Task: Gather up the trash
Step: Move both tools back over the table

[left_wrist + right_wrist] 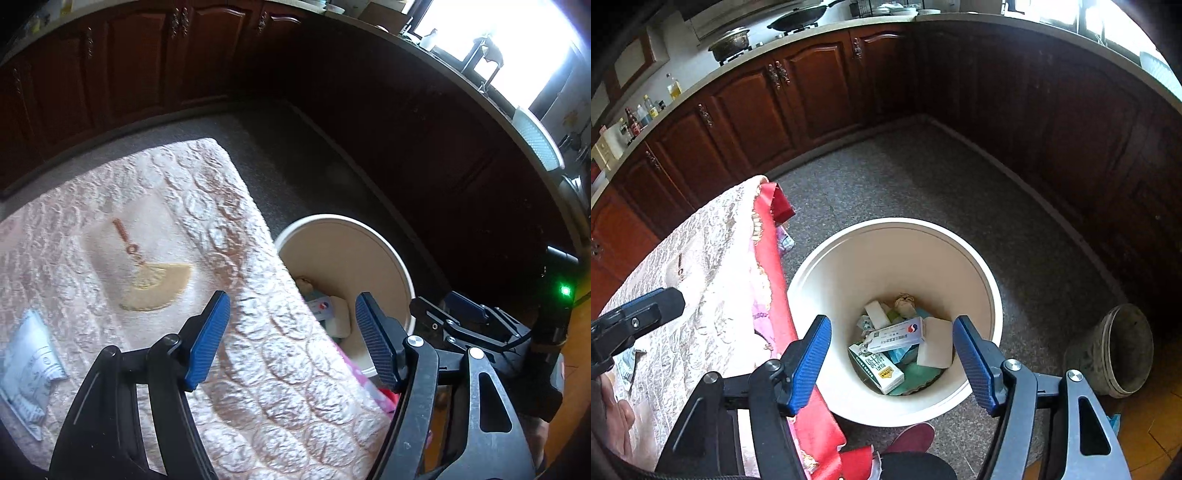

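A white trash bin [849, 254] stands on the floor beside the table; in the left wrist view [388, 258] the table edge partly hides it. It holds several boxes and wrappers, among them a white-and-blue box [897, 334] and a green-and-white carton [877, 369]. My right gripper [892, 360] is open and empty, right above the bin. My left gripper [291, 338] is open and empty over the table's right edge. A crumpled white wrapper [27, 363] lies on the tablecloth at the left, and it also shows in the right wrist view [626, 363].
A table with a pink embossed cloth [155, 206] and a red underlayer [772, 258] stands left of the bin. Dark wood cabinets [812, 92] line the walls. A grey pot [1115, 350] stands on the floor at the right. A red shoe [910, 437] is below the bin.
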{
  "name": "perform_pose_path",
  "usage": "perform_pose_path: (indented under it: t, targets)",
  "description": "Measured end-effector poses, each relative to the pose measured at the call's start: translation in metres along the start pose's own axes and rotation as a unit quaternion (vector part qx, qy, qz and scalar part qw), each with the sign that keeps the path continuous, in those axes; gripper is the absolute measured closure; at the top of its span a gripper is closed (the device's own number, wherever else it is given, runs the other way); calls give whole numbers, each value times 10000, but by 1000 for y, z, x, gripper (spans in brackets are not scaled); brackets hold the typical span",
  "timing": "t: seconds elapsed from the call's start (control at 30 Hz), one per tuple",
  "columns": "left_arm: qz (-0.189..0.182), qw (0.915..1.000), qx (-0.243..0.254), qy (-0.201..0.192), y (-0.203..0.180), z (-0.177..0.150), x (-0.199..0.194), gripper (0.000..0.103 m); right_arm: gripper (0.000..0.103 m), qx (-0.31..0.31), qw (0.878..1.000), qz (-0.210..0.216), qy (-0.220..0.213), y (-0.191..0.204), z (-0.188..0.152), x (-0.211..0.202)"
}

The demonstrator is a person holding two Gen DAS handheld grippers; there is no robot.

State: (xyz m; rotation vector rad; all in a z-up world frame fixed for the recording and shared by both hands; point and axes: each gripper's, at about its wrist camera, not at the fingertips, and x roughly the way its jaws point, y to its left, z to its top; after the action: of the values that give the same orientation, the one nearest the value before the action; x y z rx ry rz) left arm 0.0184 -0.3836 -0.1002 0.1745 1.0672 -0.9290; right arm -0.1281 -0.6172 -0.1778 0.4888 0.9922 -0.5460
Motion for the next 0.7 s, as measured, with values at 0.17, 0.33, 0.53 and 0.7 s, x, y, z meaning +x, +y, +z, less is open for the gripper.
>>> perform_pose_path:
  t: [0.17, 0.33, 0.53, 0.7]
  targets:
    - [312, 9994, 55, -133, 15, -8, -17, 34, 37, -98, 9999, 102, -2, 14, -3, -4]
    - [629, 9975, 35, -306, 28, -16, -34, 34, 37, -262, 9993, 250, -43, 34, -6, -11]
    - [876, 9953, -85, -401, 44, -22, -54, 34, 37, -585, 9972, 457, -42, 68, -11, -18]
    - [1042, 9934, -255, -415, 71, -35, -73, 34, 37, -930, 9933, 685, 61, 103, -19, -18]
